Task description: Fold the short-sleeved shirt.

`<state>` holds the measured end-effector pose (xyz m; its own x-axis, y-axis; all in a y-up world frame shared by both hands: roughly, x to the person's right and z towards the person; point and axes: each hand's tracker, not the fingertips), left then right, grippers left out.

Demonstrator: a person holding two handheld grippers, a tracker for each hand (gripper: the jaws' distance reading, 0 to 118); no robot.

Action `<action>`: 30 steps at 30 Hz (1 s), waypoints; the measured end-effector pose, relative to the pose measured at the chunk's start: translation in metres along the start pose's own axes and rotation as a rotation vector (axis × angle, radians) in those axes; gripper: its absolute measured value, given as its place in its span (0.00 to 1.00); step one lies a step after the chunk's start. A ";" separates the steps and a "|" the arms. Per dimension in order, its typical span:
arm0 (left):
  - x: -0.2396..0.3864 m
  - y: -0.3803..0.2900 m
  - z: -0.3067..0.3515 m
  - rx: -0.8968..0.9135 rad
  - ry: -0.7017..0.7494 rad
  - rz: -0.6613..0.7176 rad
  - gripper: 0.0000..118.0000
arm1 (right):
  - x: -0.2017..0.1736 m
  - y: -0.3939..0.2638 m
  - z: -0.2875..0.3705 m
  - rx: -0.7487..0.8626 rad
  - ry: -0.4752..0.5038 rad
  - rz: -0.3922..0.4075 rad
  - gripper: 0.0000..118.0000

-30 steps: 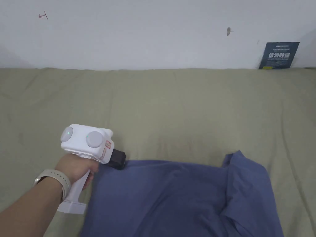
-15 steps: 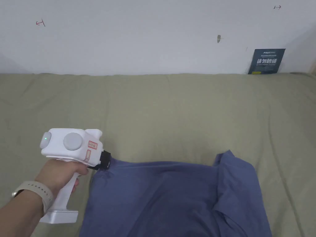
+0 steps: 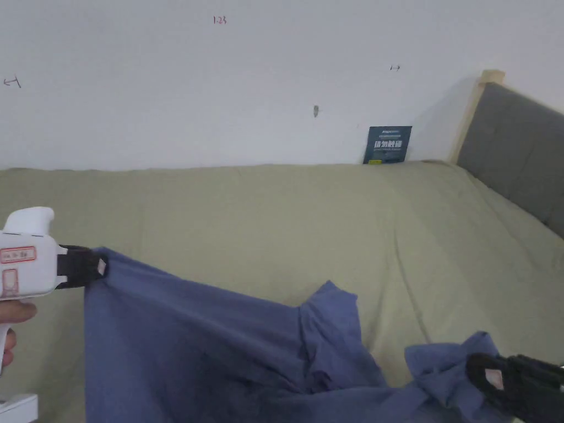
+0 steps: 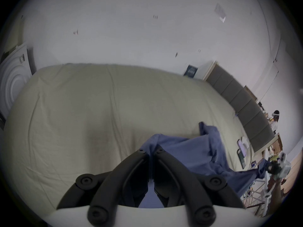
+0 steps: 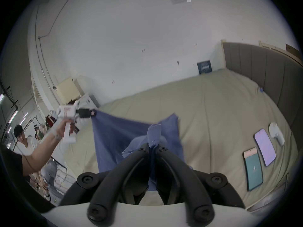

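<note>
the left tongs are clamped on a corner of the blue shirt, both jaws pressed together on the cloth in the left gripper view; the right tongs pinch another bunched part of the same shirt, their jaws closed on a fold of fabric in the right gripper view; the shirt hangs between the two tongs, lifted at both held points and sagging in the middle, with its lower folds resting on the olive bed; from the left tongs the cloth slopes down and toward the right tongs, and a loose flap stands up about midway between them; a hand grips the white handle behind the left tongs; beyond the right tongs, on the bed by the grey headboard, lie two flat phone-like devices and a small white object; a dark card leans on the white wall at the far edge of the bed, well apart from both tongs; other people show at the edge of the right gripper view, behind the left tongs.
</note>
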<state>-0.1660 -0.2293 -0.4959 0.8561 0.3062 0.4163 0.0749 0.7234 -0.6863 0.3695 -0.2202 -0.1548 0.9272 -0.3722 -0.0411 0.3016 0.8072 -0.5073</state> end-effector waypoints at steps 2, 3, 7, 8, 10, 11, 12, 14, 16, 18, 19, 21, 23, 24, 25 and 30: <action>0.000 0.010 0.028 0.053 0.008 0.001 0.03 | -0.005 0.029 -0.002 0.032 -0.003 0.007 0.06; -0.002 0.017 0.042 0.077 0.007 0.010 0.03 | -0.005 0.045 -0.004 0.045 0.008 0.001 0.06; -0.007 0.037 0.090 0.164 0.015 0.023 0.03 | -0.011 0.099 -0.010 0.099 0.056 -0.053 0.06; -0.009 0.043 0.102 0.198 0.024 0.028 0.03 | -0.015 0.112 -0.012 0.105 0.052 -0.048 0.06; -0.012 0.055 0.122 0.226 0.022 0.040 0.03 | -0.022 0.142 -0.016 0.120 0.080 -0.043 0.06; -0.013 0.060 0.130 0.246 0.032 0.039 0.03 | -0.027 0.155 -0.017 0.131 0.089 -0.038 0.06; -0.012 0.067 0.140 0.265 0.038 0.037 0.03 | -0.033 0.170 -0.017 0.145 0.104 -0.031 0.06; -0.013 0.081 0.157 0.296 0.047 0.039 0.03 | -0.042 0.200 -0.017 0.183 0.132 -0.035 0.06; -0.013 0.097 0.174 0.332 0.050 0.044 0.03 | -0.053 0.231 -0.016 0.227 0.165 -0.046 0.06; -0.015 0.118 0.190 0.379 0.061 0.061 0.03 | -0.064 0.267 -0.016 0.253 0.175 -0.055 0.06; -0.016 0.130 0.198 0.384 0.055 0.068 0.03 | -0.068 0.285 -0.016 0.261 0.182 -0.058 0.06; -0.017 0.152 0.211 0.417 0.063 0.095 0.03 | -0.080 0.317 -0.018 0.272 0.188 -0.054 0.06; -0.020 0.173 0.219 0.422 0.076 0.109 0.03 | -0.093 0.344 -0.020 0.299 0.169 -0.036 0.06; -0.021 0.182 0.223 0.430 0.097 0.119 0.03 | -0.098 0.356 -0.023 0.302 0.162 -0.031 0.06; -0.022 0.189 0.225 0.434 0.113 0.122 0.03 | -0.103 0.365 -0.025 0.313 0.154 -0.025 0.06; -0.032 0.205 0.223 0.454 0.131 0.158 0.03 | -0.122 0.388 -0.041 0.348 0.156 0.006 0.06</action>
<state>-0.2919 0.0473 -0.5174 0.8985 0.3743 0.2294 -0.2662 0.8800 -0.3933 0.3640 0.1196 -0.3823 0.8924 -0.4105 -0.1872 0.3783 0.9070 -0.1851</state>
